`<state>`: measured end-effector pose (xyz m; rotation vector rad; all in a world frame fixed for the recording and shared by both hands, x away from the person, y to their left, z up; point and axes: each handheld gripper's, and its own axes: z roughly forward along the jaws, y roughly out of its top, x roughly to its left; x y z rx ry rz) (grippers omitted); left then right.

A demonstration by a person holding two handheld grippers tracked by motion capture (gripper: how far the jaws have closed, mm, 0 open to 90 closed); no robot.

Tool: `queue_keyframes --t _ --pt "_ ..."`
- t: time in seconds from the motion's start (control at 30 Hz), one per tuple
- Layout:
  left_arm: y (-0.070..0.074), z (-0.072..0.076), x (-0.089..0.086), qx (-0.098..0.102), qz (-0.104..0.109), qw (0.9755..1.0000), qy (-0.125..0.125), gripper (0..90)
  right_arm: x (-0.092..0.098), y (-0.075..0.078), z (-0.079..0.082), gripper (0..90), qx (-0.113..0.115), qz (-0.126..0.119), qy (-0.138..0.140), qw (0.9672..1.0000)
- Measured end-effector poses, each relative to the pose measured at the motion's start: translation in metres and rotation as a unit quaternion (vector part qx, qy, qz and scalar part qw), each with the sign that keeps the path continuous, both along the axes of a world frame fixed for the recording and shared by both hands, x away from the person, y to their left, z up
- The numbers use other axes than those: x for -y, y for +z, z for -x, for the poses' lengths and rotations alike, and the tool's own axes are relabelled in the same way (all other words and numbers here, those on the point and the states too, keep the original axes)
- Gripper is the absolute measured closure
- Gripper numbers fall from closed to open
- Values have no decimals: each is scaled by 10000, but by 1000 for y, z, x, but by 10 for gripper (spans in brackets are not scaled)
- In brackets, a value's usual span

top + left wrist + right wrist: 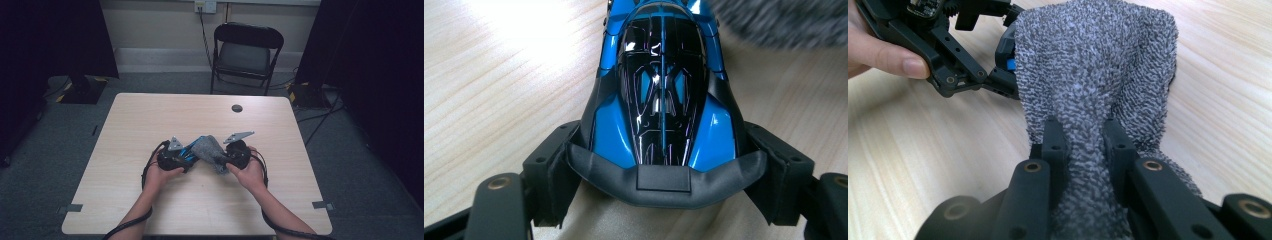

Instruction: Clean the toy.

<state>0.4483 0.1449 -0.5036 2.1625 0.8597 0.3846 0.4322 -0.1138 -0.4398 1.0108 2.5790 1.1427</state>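
Note:
A glossy blue and black toy car point(661, 100) sits nose away between the jaws of my left gripper point(664, 165), which is shut on its rear sides just ahead of the black spoiler. My right gripper point(1083, 140) is shut on a bunched grey terry cloth point(1098, 65), and the cloth spreads out over the car's front end point(1009, 55). In the high view both grippers meet at the table's middle: left gripper point(186, 159), car point(190, 151), cloth point(209, 149), right gripper point(226, 159).
The light wooden table point(150, 115) has a round dark cable hole point(237, 108) near its far edge. A black folding chair point(245, 52) stands beyond the table. A thumb point(883, 57) of the person's left hand rests on the left gripper's body.

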Motion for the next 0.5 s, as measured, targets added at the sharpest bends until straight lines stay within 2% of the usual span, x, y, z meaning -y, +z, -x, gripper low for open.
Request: queue_keyframes --t 0.17,0.23,0.37,0.43,0.5 --pt "0 0 0 3 -7 10000 -3 241 -21 0 -7 768 -14 55 137 9999" --pt "0 0 0 8 -9 10000 -1 241 -32 1 -10 767 -89 -13 217 9997" --pt "0 -1 -1 37 -49 10000 0 241 -50 -2 -10 766 -163 133 444 9988" --pt "0 0 -1 54 -53 10000 3 241 -57 -3 -10 765 -99 367 498 9980" --pt "0 0 -1 61 -54 10000 2 242 -60 -5 -12 765 -170 383 509 9978"
